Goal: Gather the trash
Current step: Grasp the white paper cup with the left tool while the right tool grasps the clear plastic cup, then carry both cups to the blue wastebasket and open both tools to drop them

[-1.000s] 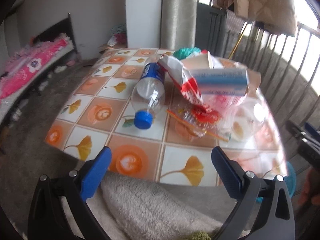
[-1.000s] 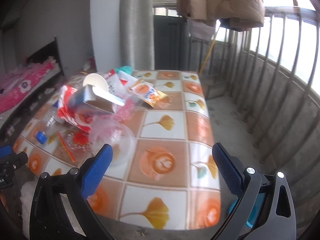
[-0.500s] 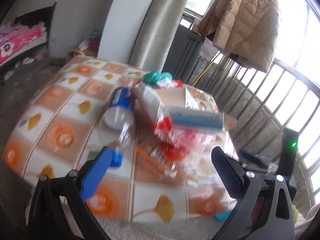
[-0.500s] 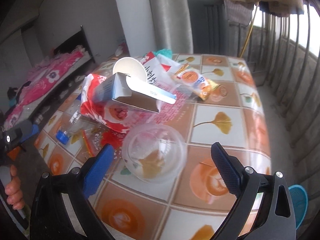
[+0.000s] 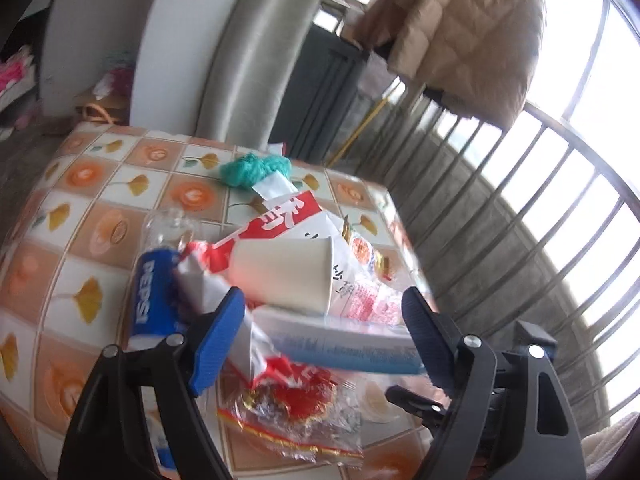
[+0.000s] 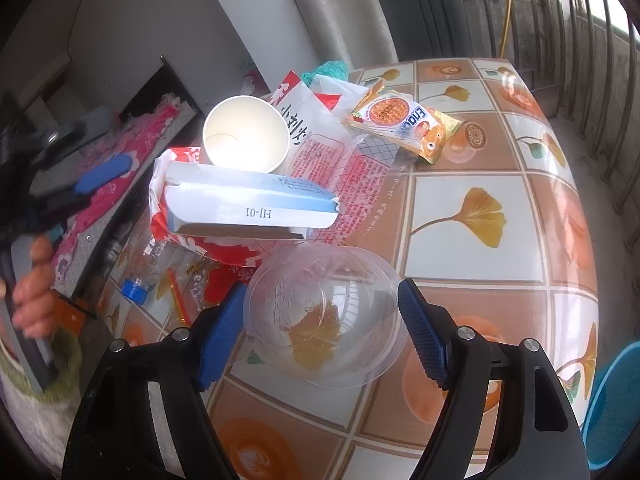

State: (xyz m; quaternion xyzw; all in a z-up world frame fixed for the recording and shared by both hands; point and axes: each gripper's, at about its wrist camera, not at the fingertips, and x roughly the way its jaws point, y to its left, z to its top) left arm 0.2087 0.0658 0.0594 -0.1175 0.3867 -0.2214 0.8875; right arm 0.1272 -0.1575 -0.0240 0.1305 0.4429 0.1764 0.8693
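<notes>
A heap of trash lies on the tiled table (image 6: pixel 460 216). A white and blue carton (image 6: pixel 248 210) rests on a red and white bag (image 6: pixel 320 168), with a white paper cup (image 6: pixel 244 136) behind it. My right gripper (image 6: pixel 322 332) is open, its fingers on either side of a clear plastic bowl (image 6: pixel 324 316). My left gripper (image 5: pixel 324 340) is open, its jaws straddling the carton (image 5: pixel 344 346) and the bag's end. A Pepsi bottle (image 5: pixel 154 300) lies at its left, the cup (image 5: pixel 288 274) just ahead.
A yellow snack packet (image 6: pixel 404 124) lies further back on the table. Green yarn (image 5: pixel 256 168) sits at the far side. A crinkled clear wrapper (image 5: pixel 292 416) lies under the left gripper. A blue bin (image 6: pixel 612 408) stands at the table's right. Balcony railing (image 5: pixel 520 216) runs along the right.
Both grippers have moved in close over the trash heap. The right one now brackets the clear bowl, and the left one brackets the carton. Both stay open.
</notes>
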